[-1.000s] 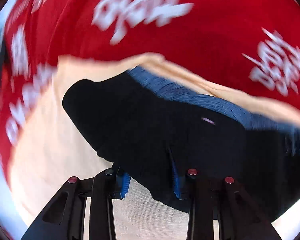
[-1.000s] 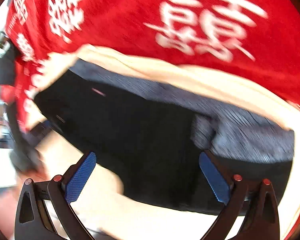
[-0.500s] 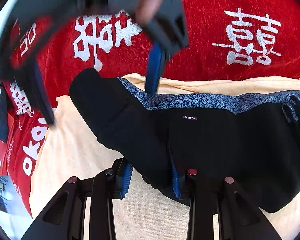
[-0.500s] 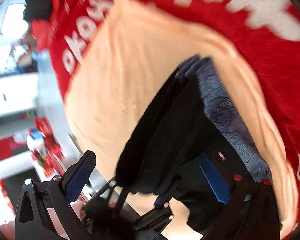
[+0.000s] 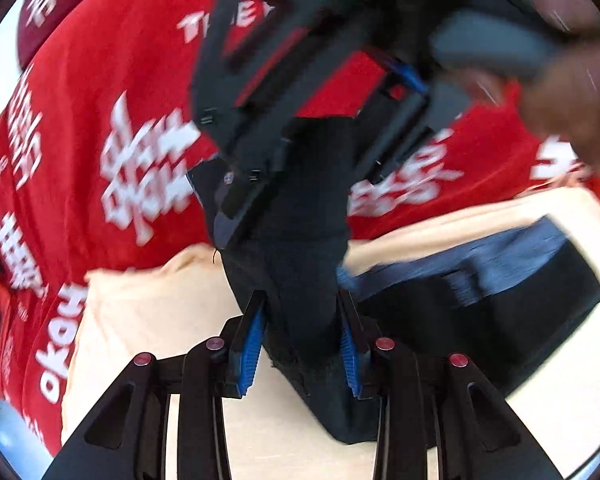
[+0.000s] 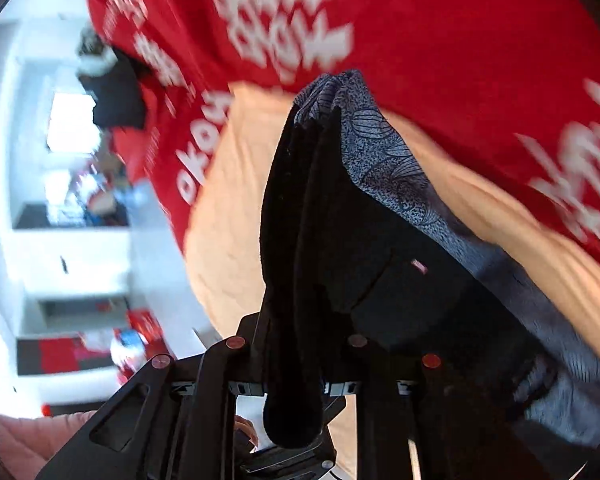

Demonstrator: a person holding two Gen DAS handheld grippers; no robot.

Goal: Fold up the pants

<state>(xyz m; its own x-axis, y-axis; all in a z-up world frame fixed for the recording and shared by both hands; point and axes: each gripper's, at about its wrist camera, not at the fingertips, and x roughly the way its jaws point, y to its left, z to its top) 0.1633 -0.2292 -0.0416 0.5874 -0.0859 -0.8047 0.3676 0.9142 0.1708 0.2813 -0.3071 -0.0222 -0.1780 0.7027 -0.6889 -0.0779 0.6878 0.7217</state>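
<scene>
The black pants (image 5: 460, 320) with a blue-grey patterned waistband (image 5: 488, 256) lie partly on a peach towel (image 5: 152, 320). My left gripper (image 5: 300, 344) is shut on a thick fold of the black fabric, which it holds raised. Above it in the left wrist view, my right gripper (image 5: 296, 192) reaches down onto the same raised fold. In the right wrist view the right gripper (image 6: 306, 332) has its jaws closing, with a bunched strip of the pants (image 6: 292, 240) pinched between them. That fabric hides the right gripper's pads.
A red cloth with white characters (image 5: 120, 120) covers the surface under the towel. A person's hand (image 5: 572, 92) holds the right gripper at the upper right. White shelving (image 6: 60, 240) shows beyond the table's left edge, and a pink sleeve (image 6: 20, 440) at the bottom left.
The right gripper swung over from the waistband and its jaws came together around the raised black fold. The left gripper lifted its hold of the pants and tilted.
</scene>
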